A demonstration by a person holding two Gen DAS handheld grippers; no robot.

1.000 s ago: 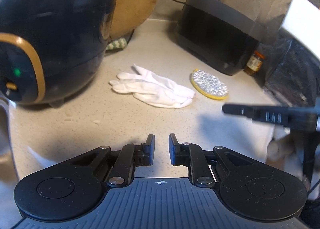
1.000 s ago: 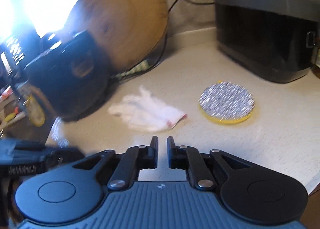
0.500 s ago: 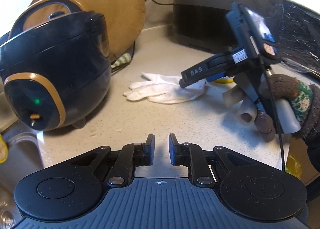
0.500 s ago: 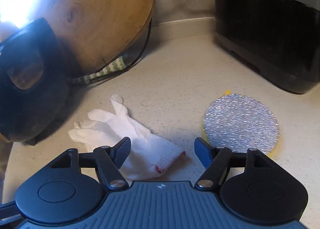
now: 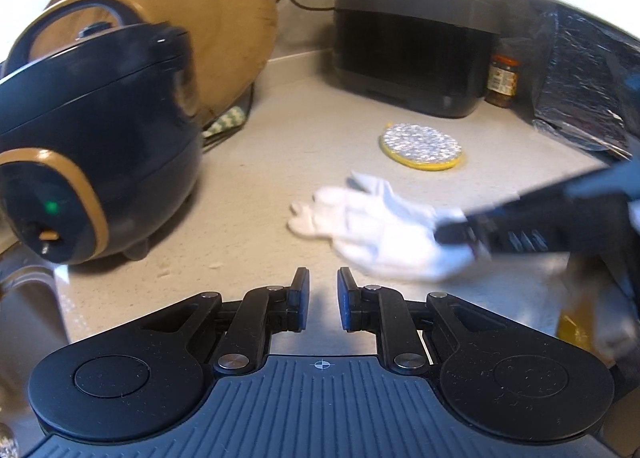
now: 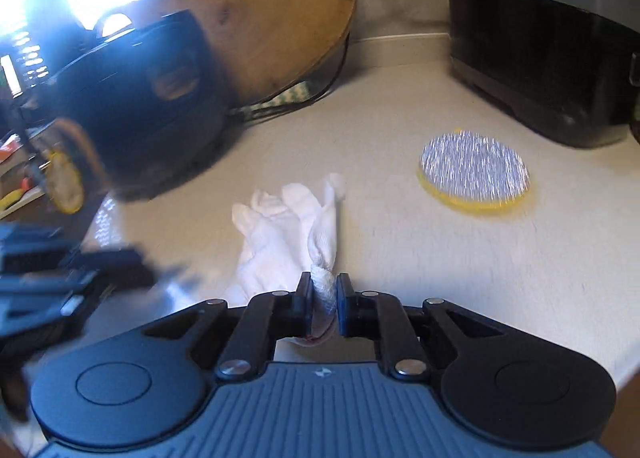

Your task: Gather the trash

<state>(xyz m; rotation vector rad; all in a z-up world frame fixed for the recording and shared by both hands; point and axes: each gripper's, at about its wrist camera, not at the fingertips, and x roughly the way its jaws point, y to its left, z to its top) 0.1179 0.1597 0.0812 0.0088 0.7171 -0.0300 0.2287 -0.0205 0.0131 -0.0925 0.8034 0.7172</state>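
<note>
On a pale kitchen counter (image 6: 460,258), the right gripper (image 6: 322,296) is clamped on the cuff of a white glove (image 6: 288,234), which hangs lifted, so by my judgement the pickup is done and disposal remains. The left gripper (image 5: 323,298) waits empty, fingers nearly together. Half a second ago the right fingers were spread wide above the glove lying flat

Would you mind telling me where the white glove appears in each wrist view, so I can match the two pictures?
Left wrist: the white glove lies right of centre, its cuff held by the right gripper.
Right wrist: lower centre, pinched between the fingers.
Shared landmark: the round silver scouring pad, beyond the glove.
</note>
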